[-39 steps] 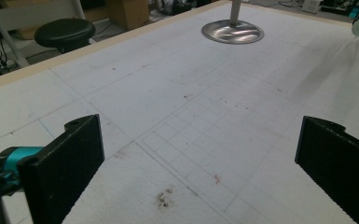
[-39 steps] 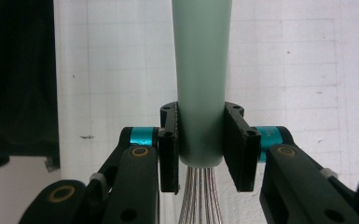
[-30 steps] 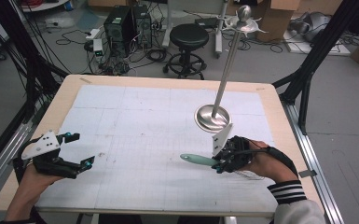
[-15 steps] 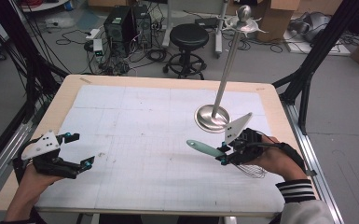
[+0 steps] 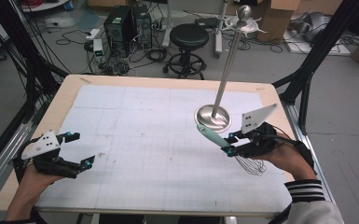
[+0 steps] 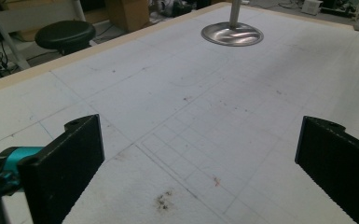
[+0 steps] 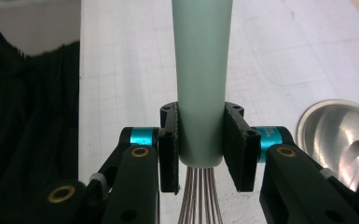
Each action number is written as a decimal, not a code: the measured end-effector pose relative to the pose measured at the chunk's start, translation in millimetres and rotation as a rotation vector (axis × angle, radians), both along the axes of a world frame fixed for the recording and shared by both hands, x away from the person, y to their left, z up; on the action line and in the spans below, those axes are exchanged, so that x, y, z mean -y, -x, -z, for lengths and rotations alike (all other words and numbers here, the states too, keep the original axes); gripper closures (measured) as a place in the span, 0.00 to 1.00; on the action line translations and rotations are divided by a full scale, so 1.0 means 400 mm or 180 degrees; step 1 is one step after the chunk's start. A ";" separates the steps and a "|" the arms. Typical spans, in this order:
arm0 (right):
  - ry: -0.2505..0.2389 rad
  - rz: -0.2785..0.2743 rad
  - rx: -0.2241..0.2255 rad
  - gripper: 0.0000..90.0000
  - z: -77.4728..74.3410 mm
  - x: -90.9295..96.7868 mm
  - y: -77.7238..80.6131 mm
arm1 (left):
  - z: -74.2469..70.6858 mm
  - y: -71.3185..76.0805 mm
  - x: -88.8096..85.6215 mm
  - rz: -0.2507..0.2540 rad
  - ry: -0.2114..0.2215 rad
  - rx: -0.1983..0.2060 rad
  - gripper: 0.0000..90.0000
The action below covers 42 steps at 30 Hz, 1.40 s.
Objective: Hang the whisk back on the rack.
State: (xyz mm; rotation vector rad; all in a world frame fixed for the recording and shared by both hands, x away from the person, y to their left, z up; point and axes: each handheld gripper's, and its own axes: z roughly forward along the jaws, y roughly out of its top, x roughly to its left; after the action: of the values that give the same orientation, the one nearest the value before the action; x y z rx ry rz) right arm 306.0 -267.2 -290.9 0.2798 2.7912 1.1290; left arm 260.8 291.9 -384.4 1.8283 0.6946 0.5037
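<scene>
Whisk [image 5: 227,147] in right gripper [image 5: 230,143]

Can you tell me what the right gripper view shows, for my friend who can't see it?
The right gripper squeezes the pale green handle of a whisk between its two black jaws, with the thin wires coming out below. Under it is a white table. At the right edge sits the shiny round base of a metal stand.

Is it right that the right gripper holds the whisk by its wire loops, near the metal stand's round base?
Not quite. The right gripper holds the whisk by its pale green handle, just above the wires, as the right gripper view shows. The rest stands: it is near the metal stand's round base.
</scene>
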 end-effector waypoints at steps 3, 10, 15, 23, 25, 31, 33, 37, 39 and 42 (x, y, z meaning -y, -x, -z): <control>-0.0106 0.0059 -0.0006 0.77 -0.010 0.017 -0.003 | 0.002 -0.004 0.002 0.0013 -0.0022 -0.0005 0.02; -0.0364 0.0192 0.0037 0.77 -0.031 0.061 -0.016 | 0.004 -0.004 0.002 0.0065 0.0041 -0.0034 0.02; -0.0491 0.0268 0.0065 0.77 -0.044 0.085 -0.022 | 0.002 -0.004 0.003 0.0081 0.0070 -0.0041 0.02; -0.0645 0.0351 0.0118 0.77 -0.065 0.114 -0.032 | 0.003 -0.004 0.006 0.0077 0.0050 -0.0044 0.02; -0.0724 0.0388 0.0157 0.77 -0.078 0.123 -0.037 | 0.003 -0.003 0.007 0.0071 0.0044 -0.0041 0.02; -0.0772 0.0393 0.0216 0.77 -0.102 0.131 -0.040 | 0.002 0.000 0.005 0.0064 0.0029 -0.0026 0.02; -0.0793 0.0413 0.0228 0.77 -0.108 0.132 -0.043 | 0.002 0.000 0.004 0.0067 0.0028 -0.0020 0.02; -0.0882 0.0445 0.0189 0.77 -0.120 0.136 -0.050 | 0.001 0.000 0.002 0.0060 0.0042 -0.0014 0.02; -0.0926 0.0460 0.0192 0.77 -0.125 0.138 -0.055 | 0.001 0.000 0.001 0.0060 0.0045 -0.0013 0.02; -0.0957 0.0480 0.0167 0.77 -0.131 0.141 -0.065 | 0.001 0.000 0.001 0.0061 0.0047 -0.0011 0.02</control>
State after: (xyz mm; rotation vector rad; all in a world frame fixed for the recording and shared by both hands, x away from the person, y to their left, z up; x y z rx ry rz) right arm 331.9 -323.6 -238.4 0.4719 2.5003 1.4905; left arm 260.9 291.3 -384.7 1.8208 0.6809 0.4818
